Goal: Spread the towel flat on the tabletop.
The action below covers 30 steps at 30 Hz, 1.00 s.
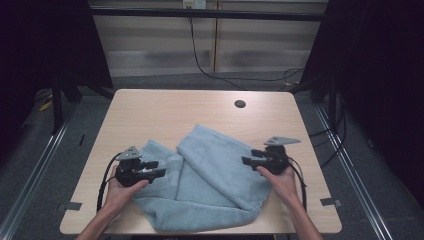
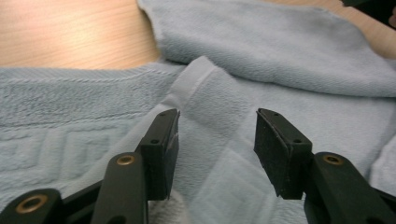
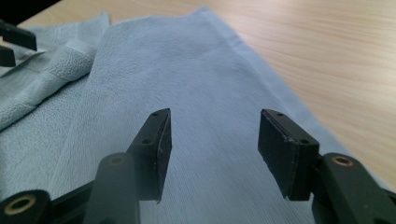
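Loosely rumpled, a pale blue terry towel covers the smooth woodgrain table; left gripper and right gripper hover spread above it, pinching nothing.

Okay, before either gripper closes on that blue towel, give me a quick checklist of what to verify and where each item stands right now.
1. Left gripper open: ok, jaws apart.
2. Right gripper open: ok, jaws apart.
3. Towel between the left jaws: ok, a white-edged fold lies just ahead of them.
4. Towel between the right jaws: ok, smooth cloth runs under the gap.
5. Towel fully on the table: cannot tell, its near edge reaches the table's front edge.
6. Towel lying flat: not ok, it is folded over and bunched.
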{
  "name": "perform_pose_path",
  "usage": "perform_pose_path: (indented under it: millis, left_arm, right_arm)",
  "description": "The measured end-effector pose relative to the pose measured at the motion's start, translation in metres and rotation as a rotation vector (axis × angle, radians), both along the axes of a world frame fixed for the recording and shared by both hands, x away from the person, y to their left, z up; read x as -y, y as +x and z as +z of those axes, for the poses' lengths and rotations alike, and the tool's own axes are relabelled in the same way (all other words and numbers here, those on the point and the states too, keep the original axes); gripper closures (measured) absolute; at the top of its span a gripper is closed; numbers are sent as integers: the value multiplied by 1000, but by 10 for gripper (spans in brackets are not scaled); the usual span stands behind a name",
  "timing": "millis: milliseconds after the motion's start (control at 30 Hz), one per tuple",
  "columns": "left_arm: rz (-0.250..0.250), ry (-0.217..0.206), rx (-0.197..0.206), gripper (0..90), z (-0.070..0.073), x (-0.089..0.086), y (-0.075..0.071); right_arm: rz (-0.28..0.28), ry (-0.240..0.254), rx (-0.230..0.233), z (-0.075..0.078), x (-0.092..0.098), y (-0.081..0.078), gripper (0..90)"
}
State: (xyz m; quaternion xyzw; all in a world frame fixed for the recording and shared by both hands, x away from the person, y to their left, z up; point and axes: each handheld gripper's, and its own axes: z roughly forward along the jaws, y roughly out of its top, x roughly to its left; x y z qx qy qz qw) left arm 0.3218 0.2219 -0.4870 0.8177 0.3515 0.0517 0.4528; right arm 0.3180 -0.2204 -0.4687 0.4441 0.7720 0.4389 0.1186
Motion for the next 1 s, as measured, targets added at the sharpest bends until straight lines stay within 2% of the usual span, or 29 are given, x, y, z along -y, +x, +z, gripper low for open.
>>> perform_pose_path:
  millis: [67,133,167,233,300,333,367,433,467,533,600,700,900,1000]
  left_arm:
    - [15,28,2,498,-6,-2,1]
    - [6,51,-9,499,-14,-5,3]
    - [4,46,-3,502,-15,-5,3]
    - [3,58,2,501,-14,-4,2]
    - [3,63,10,499,-16,-3,2]
    - [4,66,16,498,-17,-3,1]
    - [3,64,16,497,-17,-2,1]
    - [5,62,10,499,-17,-3,2]
    - [7,60,8,501,-17,-3,2]
    - [7,64,12,516,-17,-3,2]
    - [6,68,13,520,-17,-3,2]
    - [14,62,8,539,-17,-4,3]
    - [29,55,4,563,-17,-9,1]
    - [37,51,-14,563,-16,-13,-4]
  right_arm:
    - [38,-8,-16,-5,-18,15,446]
    - [56,-49,-27,-12,-35,30,437]
    - [57,-60,-39,-17,-42,36,436]
    - [65,-68,-58,-26,-52,43,438]
    - [72,-105,-71,-36,-59,46,433]
    - [71,-112,-39,-39,-61,44,436]
    - [67,-118,-28,-39,-62,44,453]
    - [69,-185,9,-39,-64,40,522]
    - [72,-200,20,-39,-65,39,552]
    - [66,-194,15,-38,-62,37,755]
    - [50,-184,11,-38,-57,38,841]
    - [12,-193,6,-38,-48,41,858]
    - [-150,-169,-26,-39,-7,61,856]
    - [-223,-181,-32,-38,8,67,842]
